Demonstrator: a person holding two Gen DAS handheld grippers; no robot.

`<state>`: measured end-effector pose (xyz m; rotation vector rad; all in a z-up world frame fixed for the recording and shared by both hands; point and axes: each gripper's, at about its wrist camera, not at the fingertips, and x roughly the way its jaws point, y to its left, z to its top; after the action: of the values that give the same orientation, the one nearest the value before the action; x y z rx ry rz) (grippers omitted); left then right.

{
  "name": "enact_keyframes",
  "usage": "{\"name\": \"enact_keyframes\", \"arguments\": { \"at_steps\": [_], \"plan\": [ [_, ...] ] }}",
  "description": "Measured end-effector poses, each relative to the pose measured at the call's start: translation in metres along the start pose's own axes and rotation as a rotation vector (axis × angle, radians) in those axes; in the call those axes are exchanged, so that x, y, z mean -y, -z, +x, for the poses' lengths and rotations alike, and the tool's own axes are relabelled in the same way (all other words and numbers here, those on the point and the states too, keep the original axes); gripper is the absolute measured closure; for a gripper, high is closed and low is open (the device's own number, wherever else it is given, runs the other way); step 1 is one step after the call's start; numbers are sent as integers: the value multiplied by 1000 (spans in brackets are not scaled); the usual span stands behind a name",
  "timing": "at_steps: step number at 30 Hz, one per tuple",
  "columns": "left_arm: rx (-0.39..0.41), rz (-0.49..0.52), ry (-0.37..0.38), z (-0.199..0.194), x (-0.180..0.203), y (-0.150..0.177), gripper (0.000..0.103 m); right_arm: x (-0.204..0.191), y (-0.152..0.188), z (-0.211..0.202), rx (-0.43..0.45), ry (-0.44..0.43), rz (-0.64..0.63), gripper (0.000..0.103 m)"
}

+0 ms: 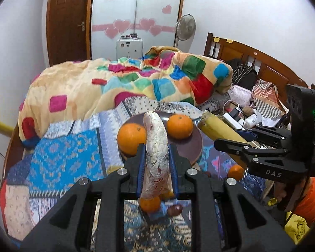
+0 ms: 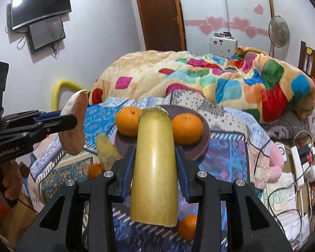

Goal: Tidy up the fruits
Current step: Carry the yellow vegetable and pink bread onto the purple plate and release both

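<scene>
Left fingers (image 1: 156, 163): clenching on a pale, scaly, curved piece (image 1: 156, 147), which is standing nearly upright between the blue pads and hanging clear of the bed.
Right fingers (image 2: 155, 163): gripping a yellow cane-like stalk (image 2: 154, 168) lengthwise, its cut end pointing toward 12 o'clock.
Reason for the hold: both pieces are being carried in the air, judged to be on their way to the plate, where fruit is already gathering.
Plate (image 1: 189, 151): a dark brown dish lying on the bed at 12 o'clock of both pairs of fingers.
Oranges on plate: one (image 1: 131, 138) sitting at 10 o'clock of the pale piece, another (image 1: 180, 126) at 1 o'clock; both are resting inside the rim.
Loose fruit: a small orange (image 2: 188, 226) lying on the bed beneath the stalk, at 5 o'clock; a second (image 2: 95, 170) and a short yellow piece (image 2: 107, 151) lying at 9 o'clock, still off the plate.
Surface: a bedsheet (image 1: 63, 157) in blue patchwork, soft and uneven, so round fruit is likely rolling easily.
Room: a quilt (image 1: 126, 79) with coloured squares bunching at 12 o'clock; a wooden door (image 1: 67, 21), a wardrobe with pink hearts (image 1: 136, 21) and a standing fan (image 1: 185, 27) beyond.
</scene>
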<state>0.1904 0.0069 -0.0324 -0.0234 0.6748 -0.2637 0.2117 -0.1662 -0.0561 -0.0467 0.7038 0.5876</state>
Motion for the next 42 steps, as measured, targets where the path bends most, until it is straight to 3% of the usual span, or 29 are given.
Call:
{"name": "enact_keyframes", "arguments": {
  "at_steps": [9,18,30,39,42],
  "plan": [
    [-9,-4,8,35,1,-22,82,12,-18,18,27,-9,17,68],
    [-59,-12,26,78,1,-31,82,15,-25,38,-4,10,-17,68],
    [-140,-142,132,118,-18,-38,82,18,-30,62,-40,31,-20,68],
    [-100,-103,58,104,-22,-40,82,16,-31,67,-58,33,-20,68],
    [-73,-55,5,93,-22,-36,76,13,-34,71,-65,37,-31,68]
  ]
}}
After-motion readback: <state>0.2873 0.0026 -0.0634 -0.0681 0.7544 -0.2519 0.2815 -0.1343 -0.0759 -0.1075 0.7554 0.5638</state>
